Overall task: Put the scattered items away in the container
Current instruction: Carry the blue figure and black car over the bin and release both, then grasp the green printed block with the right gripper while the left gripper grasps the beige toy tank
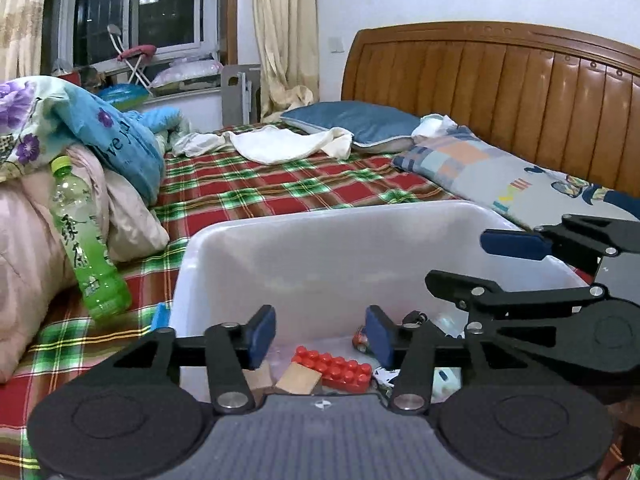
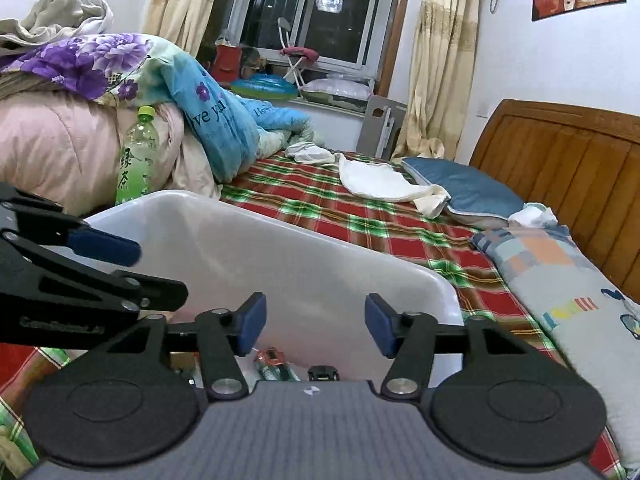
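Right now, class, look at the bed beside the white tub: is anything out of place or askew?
Yes. A green bottle is not in the white tub. It leans tilted against the pink quilt on the plaid sheet, to the tub's left, while a red brick and other small items lie inside.

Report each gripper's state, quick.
Left gripper: open, nothing between its fingers, over the white bin.
Right gripper: open, empty, also over the bin.

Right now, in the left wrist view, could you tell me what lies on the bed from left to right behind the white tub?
Green bottle → white cloth → blue pillow → patterned pillow.
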A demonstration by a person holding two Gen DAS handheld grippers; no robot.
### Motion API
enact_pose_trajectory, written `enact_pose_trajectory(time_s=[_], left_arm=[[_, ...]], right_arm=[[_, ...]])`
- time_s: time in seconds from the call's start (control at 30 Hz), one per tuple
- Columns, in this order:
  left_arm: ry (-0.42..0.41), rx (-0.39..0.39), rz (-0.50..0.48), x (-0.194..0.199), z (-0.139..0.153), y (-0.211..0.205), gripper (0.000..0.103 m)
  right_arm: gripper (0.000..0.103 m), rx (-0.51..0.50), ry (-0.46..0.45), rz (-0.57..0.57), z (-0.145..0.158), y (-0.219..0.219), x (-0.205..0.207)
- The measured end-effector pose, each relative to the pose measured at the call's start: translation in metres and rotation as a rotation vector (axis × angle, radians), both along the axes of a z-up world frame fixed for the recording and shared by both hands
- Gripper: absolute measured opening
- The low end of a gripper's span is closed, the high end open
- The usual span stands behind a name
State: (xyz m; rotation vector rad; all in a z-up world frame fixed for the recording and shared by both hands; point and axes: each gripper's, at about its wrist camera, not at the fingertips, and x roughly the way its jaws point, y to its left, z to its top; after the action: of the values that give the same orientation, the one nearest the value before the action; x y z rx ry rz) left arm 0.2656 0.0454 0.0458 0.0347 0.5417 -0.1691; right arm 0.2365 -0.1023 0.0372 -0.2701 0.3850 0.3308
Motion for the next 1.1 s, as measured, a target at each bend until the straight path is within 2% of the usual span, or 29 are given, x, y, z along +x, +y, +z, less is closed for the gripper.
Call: enact_pose_trajectory(time_s=[0.13,0.4,0.5,0.63,0.73,0.87,1.0,1.07,1.1], left_arm=[[-0.013,-0.028,-0.003,-0.014,0.011,0.001,0.069],[-0.074,-0.013,-0.023,-0.08,0.024,0.004,0.076],[-0.076,0.011,-0.025,-0.105,0.019,0.009,0.077],[-0.037,0.041,-0.039,-0.129,-0.003,0.015,0.078],[0.011,0.086,-0.055,-0.141,-0.027,0.017,0.078],[0.051,0.204,-0.091,-0.147,-0.057,0.022,0.078],[0.057,0.322,-0.142,-0.14,-0.078,0.032,0.077],[0.04,0.336,-0.193,-0.136,-0.083,0.036,0.077],[0.056,0.314,-0.241,-0.133,-0.084,0.038,0.077]], right_arm=[[0.068,0.007,-0.012,-0.005,0.005,-0.004,-0.008],[0.073,0.062,-0.016,0.01,0.02,-0.017,-0.049],[0.081,0.099,-0.023,0.021,0.02,-0.025,-0.071],[0.081,0.107,-0.003,0.03,0.01,-0.029,-0.093],[0.08,0.067,0.009,0.033,-0.004,-0.027,-0.108],[0.079,0.022,0.029,0.048,-0.027,-0.028,-0.125],[0.079,-0.005,0.063,0.051,-0.047,-0.032,-0.136],[0.079,-0.007,0.081,0.045,-0.054,-0.034,-0.138],[0.079,-0.006,0.088,0.039,-0.057,-0.035,-0.139]])
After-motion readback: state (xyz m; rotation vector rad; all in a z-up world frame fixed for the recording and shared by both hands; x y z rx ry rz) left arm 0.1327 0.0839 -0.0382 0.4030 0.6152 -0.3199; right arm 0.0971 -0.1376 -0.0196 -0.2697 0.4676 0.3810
